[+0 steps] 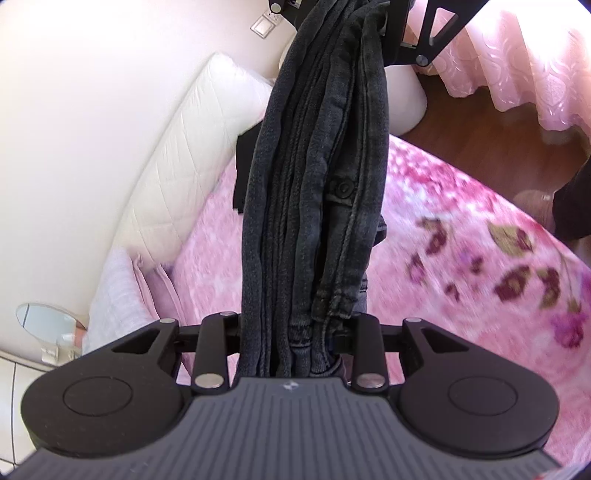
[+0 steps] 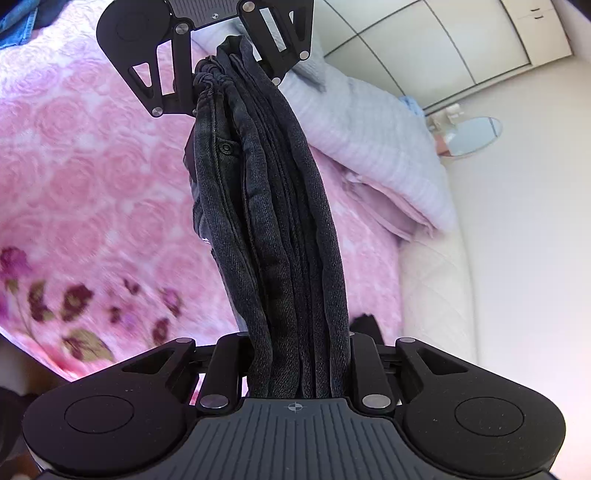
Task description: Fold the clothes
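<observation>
In the left wrist view the left gripper [image 1: 291, 343] clamps one end of the bunched dark jeans [image 1: 314, 192], which stretch above the pink bedspread [image 1: 461, 258] to the right gripper [image 1: 354, 11], while the right wrist view shows the right gripper [image 2: 299, 369] pinching the opposite end.

Left tongs [image 1: 295, 354] clamp dark jeans [image 1: 314, 177] — bunched, stretched to right tongs [image 1: 354, 14] above pink bedspread [image 1: 461, 258].
</observation>
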A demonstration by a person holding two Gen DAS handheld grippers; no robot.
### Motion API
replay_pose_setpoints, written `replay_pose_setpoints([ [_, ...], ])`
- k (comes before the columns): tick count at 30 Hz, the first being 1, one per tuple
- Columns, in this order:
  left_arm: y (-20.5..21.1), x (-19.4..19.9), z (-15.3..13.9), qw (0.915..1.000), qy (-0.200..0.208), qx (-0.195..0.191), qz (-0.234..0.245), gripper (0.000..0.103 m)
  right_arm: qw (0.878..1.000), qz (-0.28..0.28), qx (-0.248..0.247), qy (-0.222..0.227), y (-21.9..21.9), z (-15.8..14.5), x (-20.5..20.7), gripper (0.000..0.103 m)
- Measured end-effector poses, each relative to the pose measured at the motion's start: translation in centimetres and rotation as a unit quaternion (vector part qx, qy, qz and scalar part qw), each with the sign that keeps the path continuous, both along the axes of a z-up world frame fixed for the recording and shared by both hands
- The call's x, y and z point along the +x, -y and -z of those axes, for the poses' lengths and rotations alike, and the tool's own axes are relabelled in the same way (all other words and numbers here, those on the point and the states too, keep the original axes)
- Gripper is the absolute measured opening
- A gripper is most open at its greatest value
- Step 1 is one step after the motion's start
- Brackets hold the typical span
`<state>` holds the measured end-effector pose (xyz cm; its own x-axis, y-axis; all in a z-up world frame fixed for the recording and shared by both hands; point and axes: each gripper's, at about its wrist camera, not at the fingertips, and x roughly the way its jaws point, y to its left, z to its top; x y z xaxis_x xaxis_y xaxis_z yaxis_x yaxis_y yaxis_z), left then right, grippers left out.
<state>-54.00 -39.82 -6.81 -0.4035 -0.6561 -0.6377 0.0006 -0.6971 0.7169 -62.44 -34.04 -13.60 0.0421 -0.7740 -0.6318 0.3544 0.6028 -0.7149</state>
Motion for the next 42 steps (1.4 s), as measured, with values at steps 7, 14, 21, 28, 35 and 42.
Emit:
replay_pose_setpoints([
  [7,1.7,-8.9,0.5,0.9998,0.015,0.009,-0.005,0.028,1.0,0.006,0.001,0.013,2.0,-0.5,-8.3,0.02],
  [14,3.3,-18.1,1.8,0.9981,0.032,0.039,-0.035,0.028,0.999,-0.014,0.039,0.031,4.6,0.0,-18.1,0.02],
  [21,6.2,-23.3,2.0,0.9973,0.022,0.052,-0.047,0.028,0.998,-0.022,0.056,0.032,7.7,-0.7,-24.5,0.02],
  [28,12.2,-26.7,1.8,0.9994,-0.003,0.028,-0.02,0.029,0.999,-0.007,0.042,0.011,12.5,-1.5,-27.3,0.02],
  [35,22.2,-33.2,2.7,0.9981,-0.009,0.005,-0.061,0.029,1.0,-0.005,0.023,0.005,20.4,-2.7,-31.6,0.02],
  [42,32.8,-40.3,3.9,0.9931,-0.012,-0.016,-0.115,0.029,0.998,-0.067,0.004,0.003,34.4,-1.0,-38.6,0.02],
])
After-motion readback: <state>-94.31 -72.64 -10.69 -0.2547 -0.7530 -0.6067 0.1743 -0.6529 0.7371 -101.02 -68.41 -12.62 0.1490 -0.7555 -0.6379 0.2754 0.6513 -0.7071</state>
